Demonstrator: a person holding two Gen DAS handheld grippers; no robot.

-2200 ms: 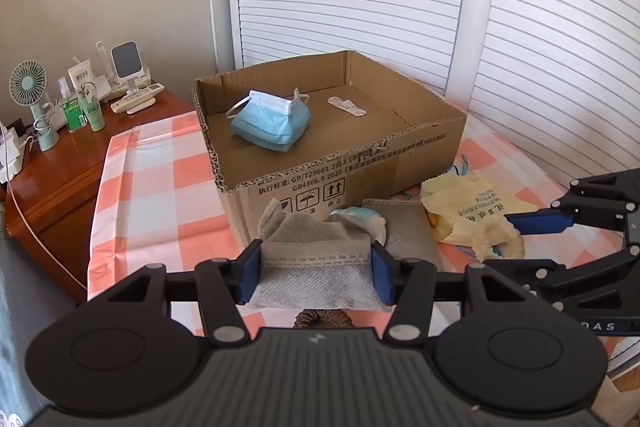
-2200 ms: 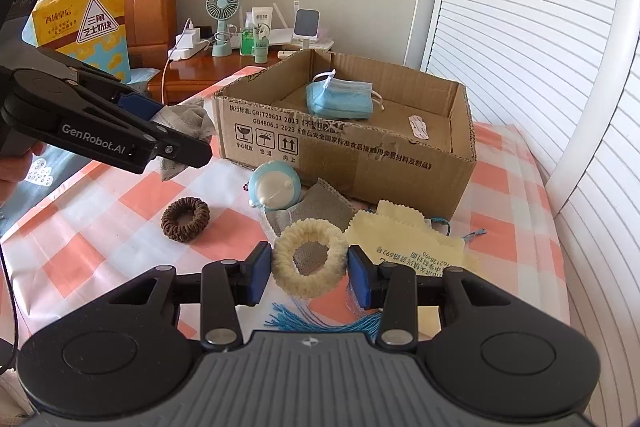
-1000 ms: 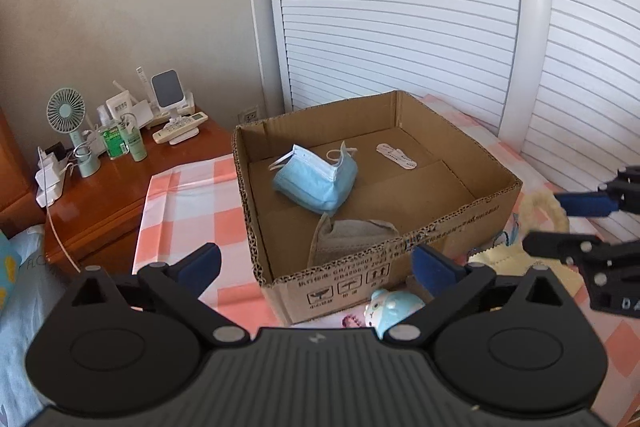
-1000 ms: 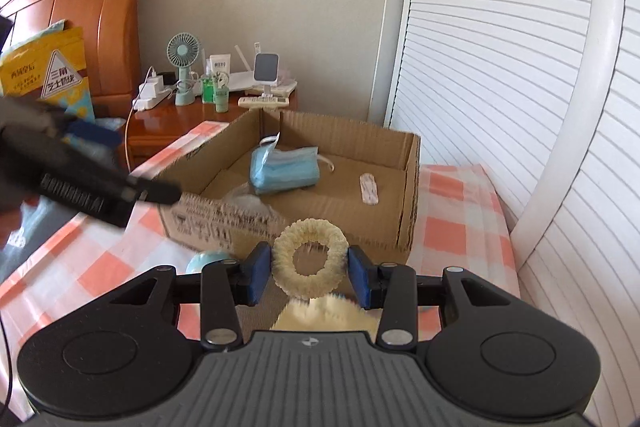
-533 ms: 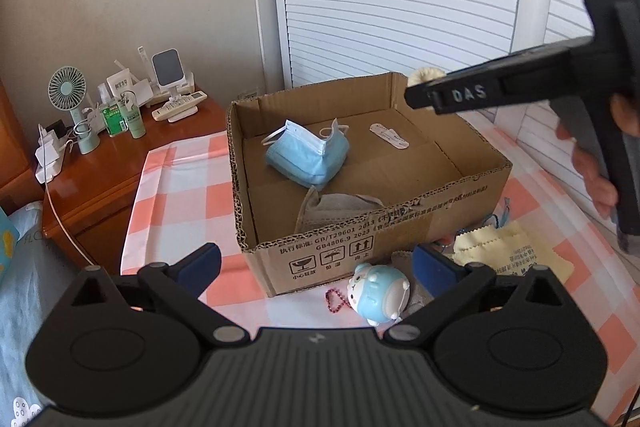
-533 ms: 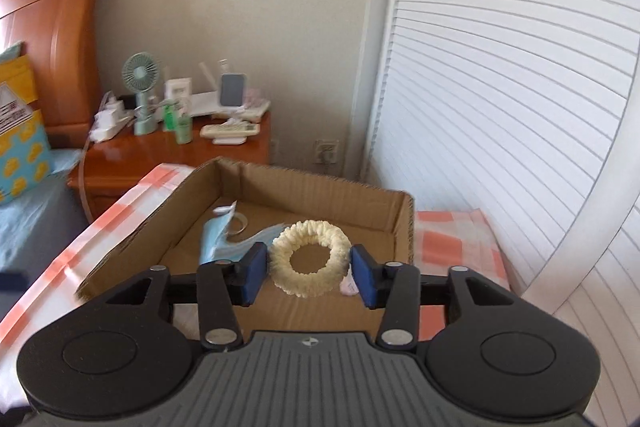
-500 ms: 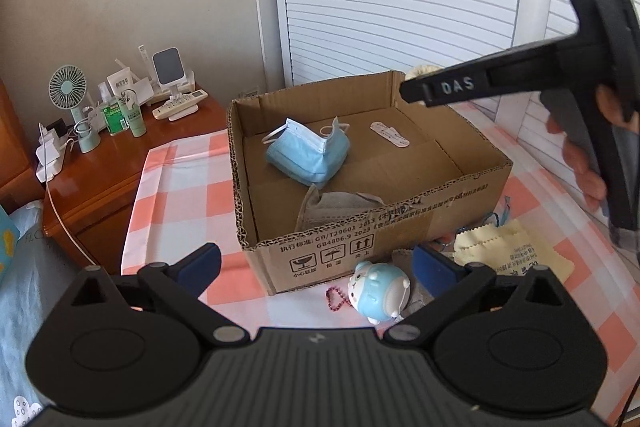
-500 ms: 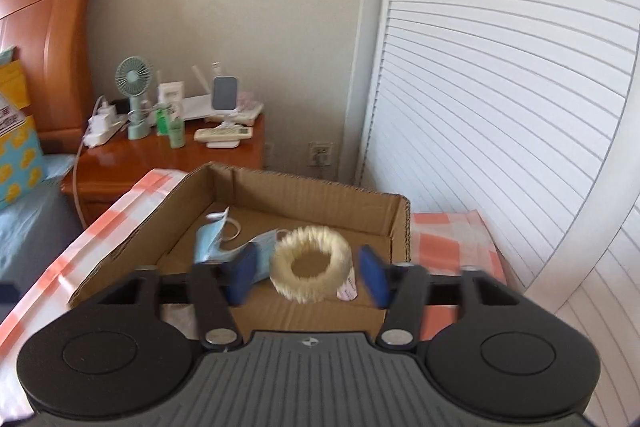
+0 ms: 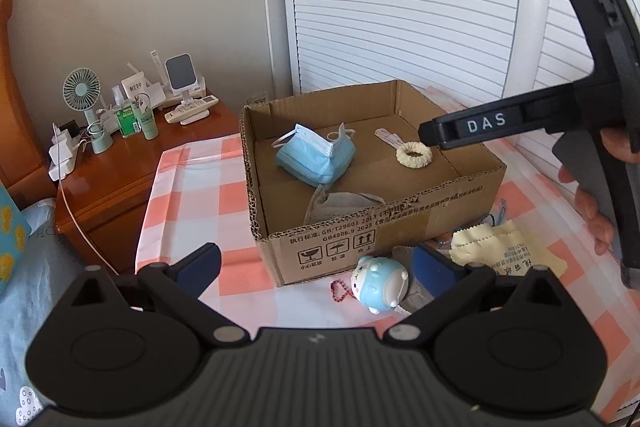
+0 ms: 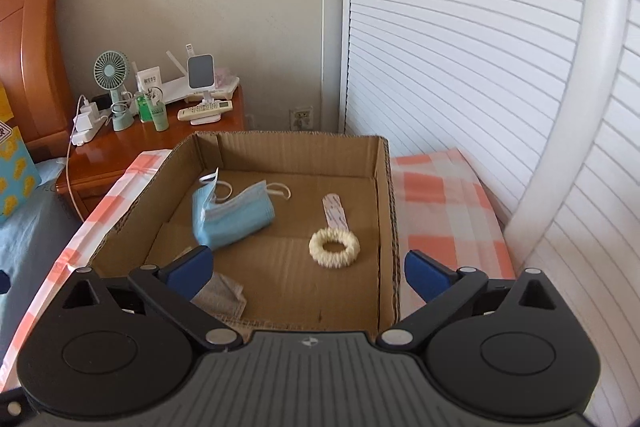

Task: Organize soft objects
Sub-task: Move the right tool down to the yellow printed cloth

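A cream scrunchie (image 10: 334, 247) lies loose on the floor of the cardboard box (image 10: 385, 227), beside a white strip (image 10: 334, 213). My right gripper (image 10: 308, 269) hangs over the box, its jaws opening wide, with nothing between them. In the left wrist view its finger (image 9: 480, 127) reaches over the box (image 9: 376, 227) just above the scrunchie (image 9: 414, 155). A blue mask (image 9: 316, 157) and a grey mask (image 9: 336, 205) also lie inside. My left gripper (image 9: 316, 265) is open and holds nothing, in front of the box.
A blue plush toy (image 9: 380, 283) with a bead chain, a grey cloth (image 9: 412, 293) and a yellow cloth (image 9: 500, 251) lie on the checked cover before the box. A wooden nightstand (image 9: 132, 163) with a fan and bottles stands at the left. Louvred doors are behind.
The right gripper carried the cream scrunchie over the box, opened and let it fall onto the box floor. Earlier the left gripper let go of the grey mask, which now lies in the box.
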